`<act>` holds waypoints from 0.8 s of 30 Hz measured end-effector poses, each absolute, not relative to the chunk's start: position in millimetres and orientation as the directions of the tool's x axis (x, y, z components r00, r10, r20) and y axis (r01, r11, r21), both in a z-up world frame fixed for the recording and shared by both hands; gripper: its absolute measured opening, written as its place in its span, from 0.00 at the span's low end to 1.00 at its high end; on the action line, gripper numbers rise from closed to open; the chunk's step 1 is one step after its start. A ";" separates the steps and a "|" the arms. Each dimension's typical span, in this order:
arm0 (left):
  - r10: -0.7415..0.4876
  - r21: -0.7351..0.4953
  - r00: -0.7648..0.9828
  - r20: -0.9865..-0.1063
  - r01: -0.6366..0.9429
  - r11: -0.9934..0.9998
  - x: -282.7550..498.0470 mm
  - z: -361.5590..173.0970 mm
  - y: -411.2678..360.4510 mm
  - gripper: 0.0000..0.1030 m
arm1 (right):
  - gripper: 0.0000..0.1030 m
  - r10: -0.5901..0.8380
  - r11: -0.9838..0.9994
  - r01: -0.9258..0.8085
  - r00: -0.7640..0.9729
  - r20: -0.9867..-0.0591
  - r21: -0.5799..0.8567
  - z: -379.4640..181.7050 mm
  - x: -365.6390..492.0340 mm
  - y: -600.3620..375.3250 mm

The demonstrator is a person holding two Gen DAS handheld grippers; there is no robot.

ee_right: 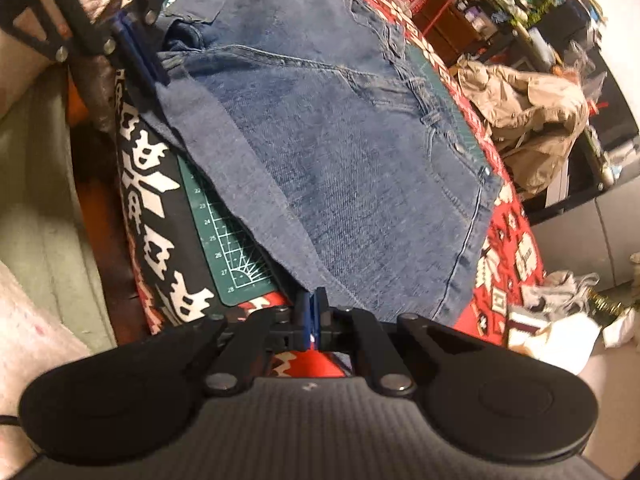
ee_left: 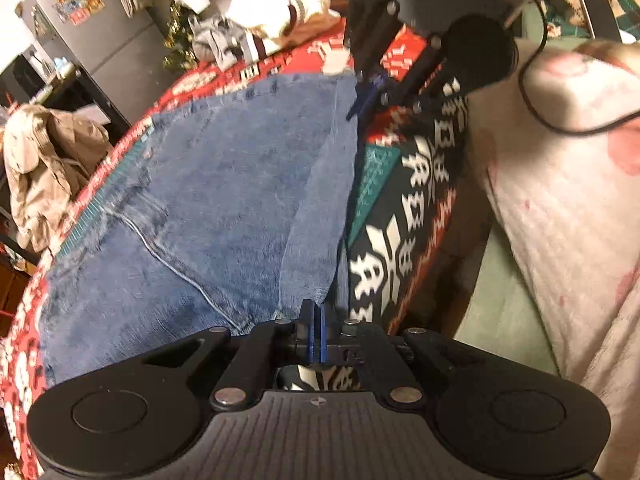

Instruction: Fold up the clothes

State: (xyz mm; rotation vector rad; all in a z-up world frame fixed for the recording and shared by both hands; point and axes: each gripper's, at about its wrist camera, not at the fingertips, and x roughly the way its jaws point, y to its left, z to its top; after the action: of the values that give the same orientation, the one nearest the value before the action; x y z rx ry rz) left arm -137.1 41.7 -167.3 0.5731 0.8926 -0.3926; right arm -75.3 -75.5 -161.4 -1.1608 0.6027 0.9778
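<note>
A blue denim garment (ee_left: 224, 200) (ee_right: 340, 140) lies spread on a table covered with a red, black and white patterned cloth (ee_right: 516, 240). My left gripper (ee_left: 319, 312) is shut on one end of the garment's near hem, whose paler underside is turned up. My right gripper (ee_right: 314, 300) is shut on the other end of that hem. Each gripper shows in the other's view: the right gripper (ee_left: 362, 98) at the top of the left wrist view, the left gripper (ee_right: 154, 68) at the upper left of the right wrist view. The hem runs taut between them.
A green cutting mat (ee_right: 224, 240) (ee_left: 374, 176) lies under the garment near the table edge. A beige jacket (ee_left: 44, 168) (ee_right: 532, 120) hangs beyond the far side. A pile of pale clothes (ee_left: 272, 12) sits at one end. Pale pink-blotched fabric (ee_left: 568, 184) is beside the table.
</note>
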 end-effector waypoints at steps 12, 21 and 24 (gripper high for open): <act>-0.125 0.223 0.553 -0.824 0.518 0.826 -140.6 -158.9 48.1 0.11 | 0.12 0.349 0.439 -0.867 0.406 -0.845 -0.235 -124.8 -28.8 -128.2; -0.128 0.203 0.544 -0.830 0.508 0.837 -134.4 -160.4 50.7 0.11 | 0.32 0.372 0.829 -0.543 0.355 -0.858 0.135 -136.4 56.1 -187.8; -0.123 0.212 0.544 -0.830 0.512 0.832 -134.5 -161.6 49.2 0.11 | 0.32 0.399 0.851 -0.477 0.319 -0.860 0.218 -147.6 66.9 -193.3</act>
State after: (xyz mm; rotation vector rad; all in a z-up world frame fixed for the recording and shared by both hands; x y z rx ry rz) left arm -134.5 49.2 -161.6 0.4662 0.9263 -0.3930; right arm 66.9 -193.3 -147.6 -0.0803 1.1049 0.5766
